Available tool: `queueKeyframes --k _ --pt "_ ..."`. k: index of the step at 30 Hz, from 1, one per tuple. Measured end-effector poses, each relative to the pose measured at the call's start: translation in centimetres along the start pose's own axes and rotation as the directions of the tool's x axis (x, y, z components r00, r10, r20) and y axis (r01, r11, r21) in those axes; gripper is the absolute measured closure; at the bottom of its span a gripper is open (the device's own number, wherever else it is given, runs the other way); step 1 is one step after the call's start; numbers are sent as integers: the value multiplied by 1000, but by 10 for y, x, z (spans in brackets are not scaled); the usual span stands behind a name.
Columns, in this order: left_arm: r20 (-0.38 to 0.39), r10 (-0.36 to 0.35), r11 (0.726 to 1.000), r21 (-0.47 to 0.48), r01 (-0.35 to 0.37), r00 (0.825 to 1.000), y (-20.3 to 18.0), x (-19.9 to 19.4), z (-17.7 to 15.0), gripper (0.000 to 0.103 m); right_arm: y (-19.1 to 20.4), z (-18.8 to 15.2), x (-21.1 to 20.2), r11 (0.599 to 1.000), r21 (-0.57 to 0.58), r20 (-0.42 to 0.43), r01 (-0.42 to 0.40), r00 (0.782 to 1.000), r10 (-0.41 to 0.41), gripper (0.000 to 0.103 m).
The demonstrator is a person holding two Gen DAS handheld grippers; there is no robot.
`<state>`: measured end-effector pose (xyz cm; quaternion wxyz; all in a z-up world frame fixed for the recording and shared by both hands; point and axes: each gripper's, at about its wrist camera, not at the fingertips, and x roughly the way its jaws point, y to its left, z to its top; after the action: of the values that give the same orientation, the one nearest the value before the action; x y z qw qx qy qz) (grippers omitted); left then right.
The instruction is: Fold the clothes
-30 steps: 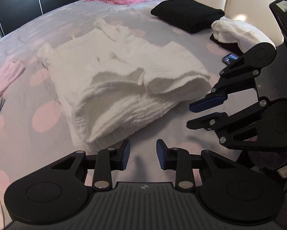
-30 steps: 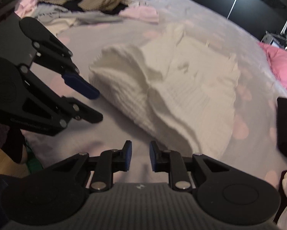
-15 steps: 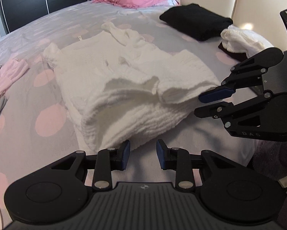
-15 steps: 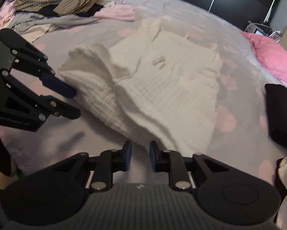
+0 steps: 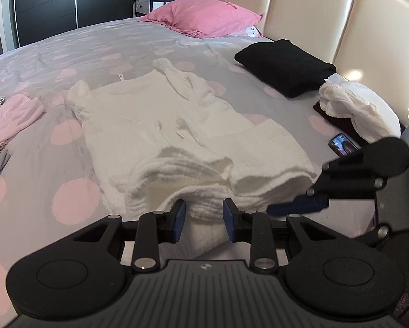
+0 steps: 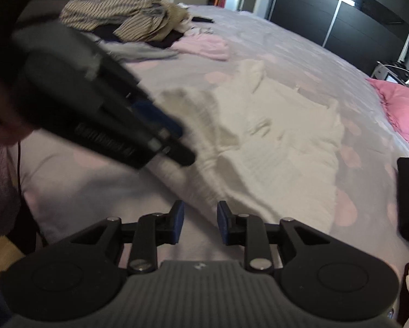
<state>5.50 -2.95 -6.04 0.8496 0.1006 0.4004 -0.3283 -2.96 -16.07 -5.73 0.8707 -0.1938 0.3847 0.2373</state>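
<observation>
Both grippers have shifted in toward the near folded edge of the white crinkle-textured cotton garment [image 5: 182, 136] since a second ago. In the left wrist view the fold now sits right at the fingertips, where earlier bare cover showed between them. Left gripper [image 5: 203, 216] has jaws part open, same gap as before, with white cloth showing between and behind the pads but not pinched. Right gripper [image 6: 197, 220] has just been opening its jaws a little; only bedcover shows in the gap and the garment hem lies just beyond, so it is empty.

Garment lies near the middle of the grey bedcover with pale pink dots [image 5: 68, 199], toward the bed's near edge. It is partly folded, bottom part doubled up into a thick soft roll along the near side, strap ends pointing toward the headboard. Looks limp, multi-layered and rumpled.

Risks, as I judge them:
- Narrow jaw gap against the thick roll: pads may catch only the top layer, so the fold peels apart when lifted.
- Pads may grab the bedcover along with the cloth and drag it.
- Uneven grabs by the two grippers would skew the next fold.
- Small dark phone with lit screen [image 5: 342, 145] lies near the bed's right edge, close to the right gripper; a sweep could knock it.
</observation>
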Motion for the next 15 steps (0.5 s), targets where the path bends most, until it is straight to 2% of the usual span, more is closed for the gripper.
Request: queueKeyframes --k 3,7,15 --pt "7 11 1000 11 -11 1000 0 2 4 76 -4 1 12 999 14 -45 32 999 -31 76" --pt "15 18 1000 17 -18 1000 1 5 9 76 -21 4 18 990 97 -83 100 992 -92 75" --pt "-1 27 999 -47 -27 1000 16 17 23 75 -38 7 11 970 125 -43 209 978 -205 74"
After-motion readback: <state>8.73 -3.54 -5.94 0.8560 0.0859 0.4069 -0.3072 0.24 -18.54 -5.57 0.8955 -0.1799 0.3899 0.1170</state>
